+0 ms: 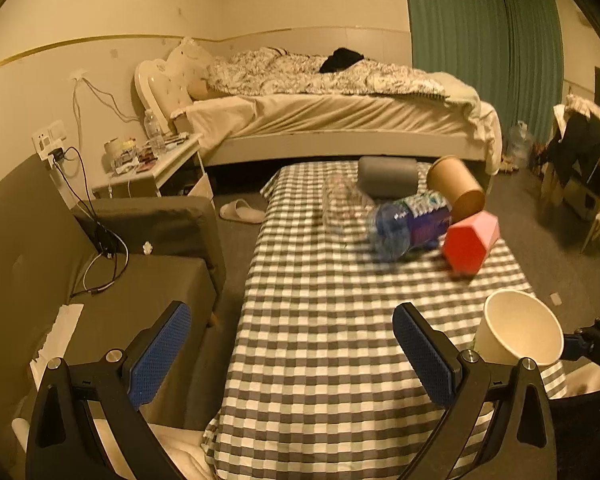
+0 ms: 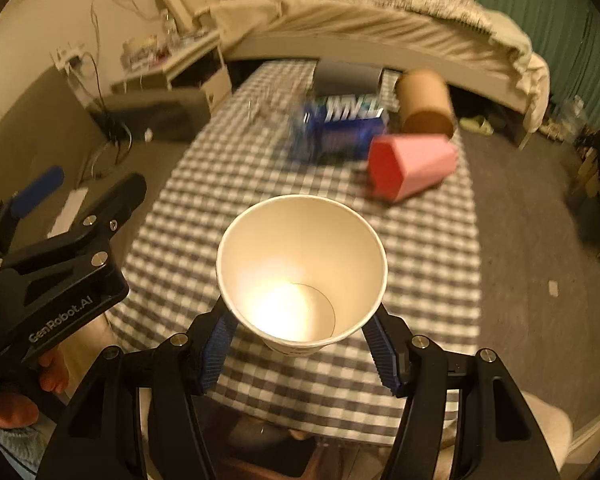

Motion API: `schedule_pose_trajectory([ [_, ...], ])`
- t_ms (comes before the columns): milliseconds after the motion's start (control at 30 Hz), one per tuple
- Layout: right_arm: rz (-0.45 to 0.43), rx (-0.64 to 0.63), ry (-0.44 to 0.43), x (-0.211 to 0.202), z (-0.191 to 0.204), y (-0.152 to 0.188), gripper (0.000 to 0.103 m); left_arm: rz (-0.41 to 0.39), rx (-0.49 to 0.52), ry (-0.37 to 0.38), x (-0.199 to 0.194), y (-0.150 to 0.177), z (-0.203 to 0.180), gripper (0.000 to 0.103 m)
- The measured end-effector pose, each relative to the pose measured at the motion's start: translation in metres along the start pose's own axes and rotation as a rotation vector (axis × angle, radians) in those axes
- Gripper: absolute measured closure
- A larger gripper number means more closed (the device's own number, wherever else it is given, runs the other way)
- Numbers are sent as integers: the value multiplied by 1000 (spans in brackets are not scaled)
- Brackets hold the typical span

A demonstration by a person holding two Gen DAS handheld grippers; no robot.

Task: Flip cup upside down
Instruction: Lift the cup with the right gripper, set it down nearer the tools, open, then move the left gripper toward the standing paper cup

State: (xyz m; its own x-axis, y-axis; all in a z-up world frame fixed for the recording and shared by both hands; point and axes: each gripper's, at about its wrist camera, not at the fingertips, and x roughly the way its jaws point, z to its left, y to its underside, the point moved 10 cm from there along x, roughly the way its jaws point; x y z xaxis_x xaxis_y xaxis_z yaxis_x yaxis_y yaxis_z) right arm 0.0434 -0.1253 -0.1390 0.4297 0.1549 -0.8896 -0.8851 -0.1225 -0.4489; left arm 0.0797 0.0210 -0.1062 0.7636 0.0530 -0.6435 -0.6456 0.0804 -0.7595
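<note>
Right wrist view: white paper cup (image 2: 300,268), mouth toward the camera, pinched low on its wall between the blue pads of the right hand-held gripper (image 2: 300,344), apparently lifted clear of the checked counter (image 2: 420,264). Left hand-held gripper (image 1: 292,356): jaws spread wide, empty, beside the cup. Further back, lying on the counter: pink cup (image 2: 412,164), brown cup (image 2: 424,104), blue-labelled bottle (image 2: 340,128). Step judged: cup grasped, inversion pending. Next move calls for a wrist roll, turning the mouth downward, then setting the rim on the cloth.
</note>
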Motion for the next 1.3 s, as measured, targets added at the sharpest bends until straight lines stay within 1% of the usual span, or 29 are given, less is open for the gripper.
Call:
schedule_pose_trajectory([
  [167,66,14,-13,33,-2,2,42,41,-38,0,19,10,12,0],
  [233,50,4,-15,38,-2,-8,42,59,-44,-3,27,14,15,0],
  [433,60,32,-34,62,-5,-37,42,106,-42,-14,48,23,21,0],
  [533,76,54,-35,78,-10,-44,43,123,-41,-17,56,27,24,0],
  [700,54,60,-46,83,-9,-52,43,142,-34,-20,64,29,22,0],
  [767,44,73,-47,84,-10,-54,41,140,-28,-21,63,26,20,0],
  [833,22,92,-53,80,-13,-54,39,130,-25,-17,60,22,17,0],
  [867,12,97,-58,77,-15,-54,30,127,-26,-15,58,20,16,0],
  [900,-11,106,-56,71,-18,-56,25,123,-30,-12,55,18,14,0],
  [1000,-78,113,-75,48,-23,-61,22,114,-37,-3,47,11,8,0],
  [1067,-112,113,-63,33,-29,-63,18,104,-31,-2,40,7,3,0],
  [1167,-174,103,-23,5,-45,-64,17,79,-34,-9,25,-1,-5,0],
  [1300,-261,104,55,-30,-74,-61,14,47,-32,0,9,-6,-19,0],
])
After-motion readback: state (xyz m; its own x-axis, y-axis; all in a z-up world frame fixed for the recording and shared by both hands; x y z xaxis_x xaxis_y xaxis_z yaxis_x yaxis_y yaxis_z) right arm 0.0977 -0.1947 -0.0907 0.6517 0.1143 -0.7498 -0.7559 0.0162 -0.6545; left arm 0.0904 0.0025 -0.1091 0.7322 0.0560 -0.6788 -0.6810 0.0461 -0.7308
